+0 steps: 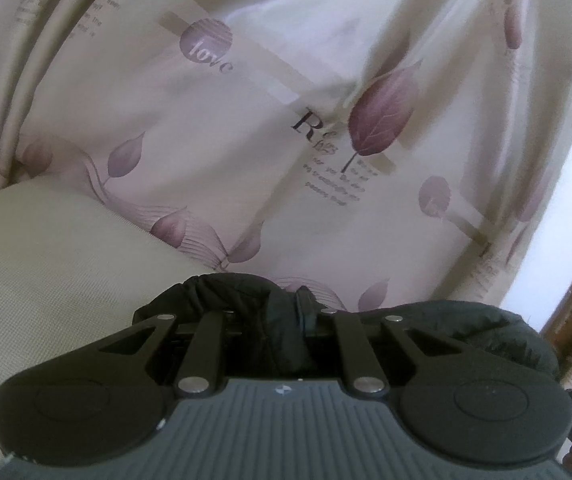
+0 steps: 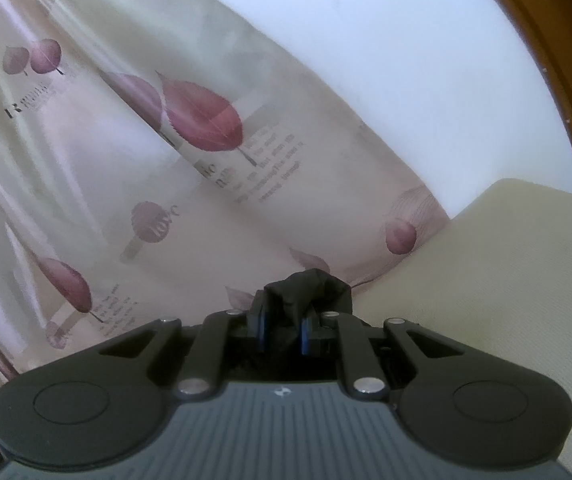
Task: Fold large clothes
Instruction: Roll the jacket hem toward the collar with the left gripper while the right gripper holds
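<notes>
Black garment (image 1: 466, 332) fabric is pinched in both tongs: the left tongs (image 1: 286, 320) clamp a bunched fold, the right tongs (image 2: 283, 320) another. It hangs above the cream bed (image 1: 45, 280), before the leaf-print curtain (image 1: 245, 120).

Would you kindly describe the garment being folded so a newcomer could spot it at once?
Start from the pale curtain printed with purple leaves; below it lies a cream cushion. The black garment is bunched there, pinched by the left gripper and the right gripper. It is the only dark, puffy fabric among pale surfaces.
</notes>
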`<action>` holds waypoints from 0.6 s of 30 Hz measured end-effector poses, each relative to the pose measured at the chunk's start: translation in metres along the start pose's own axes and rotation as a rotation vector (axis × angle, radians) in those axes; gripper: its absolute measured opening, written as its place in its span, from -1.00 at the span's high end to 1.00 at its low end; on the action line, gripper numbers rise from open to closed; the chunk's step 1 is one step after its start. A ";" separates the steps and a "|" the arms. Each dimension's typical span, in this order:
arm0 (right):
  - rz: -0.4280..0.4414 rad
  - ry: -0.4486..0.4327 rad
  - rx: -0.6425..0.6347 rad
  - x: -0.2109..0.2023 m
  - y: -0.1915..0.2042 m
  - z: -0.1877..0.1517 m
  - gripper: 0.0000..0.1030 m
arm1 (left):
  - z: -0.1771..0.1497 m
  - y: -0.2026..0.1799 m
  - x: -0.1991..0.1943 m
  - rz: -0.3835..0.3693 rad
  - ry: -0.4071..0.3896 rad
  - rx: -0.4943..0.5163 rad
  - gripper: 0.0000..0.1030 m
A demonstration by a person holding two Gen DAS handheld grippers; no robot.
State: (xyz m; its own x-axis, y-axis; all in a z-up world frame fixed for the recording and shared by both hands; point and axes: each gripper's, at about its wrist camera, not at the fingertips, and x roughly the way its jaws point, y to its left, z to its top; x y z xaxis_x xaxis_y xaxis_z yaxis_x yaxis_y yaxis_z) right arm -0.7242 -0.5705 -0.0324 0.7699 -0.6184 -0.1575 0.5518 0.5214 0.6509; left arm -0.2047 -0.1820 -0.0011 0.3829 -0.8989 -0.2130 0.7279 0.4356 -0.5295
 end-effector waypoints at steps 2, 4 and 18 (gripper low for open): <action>-0.008 0.003 -0.002 0.008 -0.002 -0.001 0.71 | 0.000 0.002 0.007 0.011 0.002 -0.003 0.67; -0.018 0.006 -0.008 0.016 -0.003 -0.002 0.71 | 0.000 0.004 0.014 0.025 0.007 -0.003 0.66; -0.075 0.061 0.000 0.069 -0.028 -0.020 0.71 | -0.015 0.009 0.062 0.122 0.055 0.058 0.64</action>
State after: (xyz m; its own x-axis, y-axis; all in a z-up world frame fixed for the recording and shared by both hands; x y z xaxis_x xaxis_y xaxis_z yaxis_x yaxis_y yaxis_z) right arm -0.6801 -0.6160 -0.0761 0.7448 -0.6186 -0.2503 0.6083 0.4752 0.6357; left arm -0.1832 -0.2349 -0.0314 0.4395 -0.8398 -0.3187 0.7103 0.5421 -0.4490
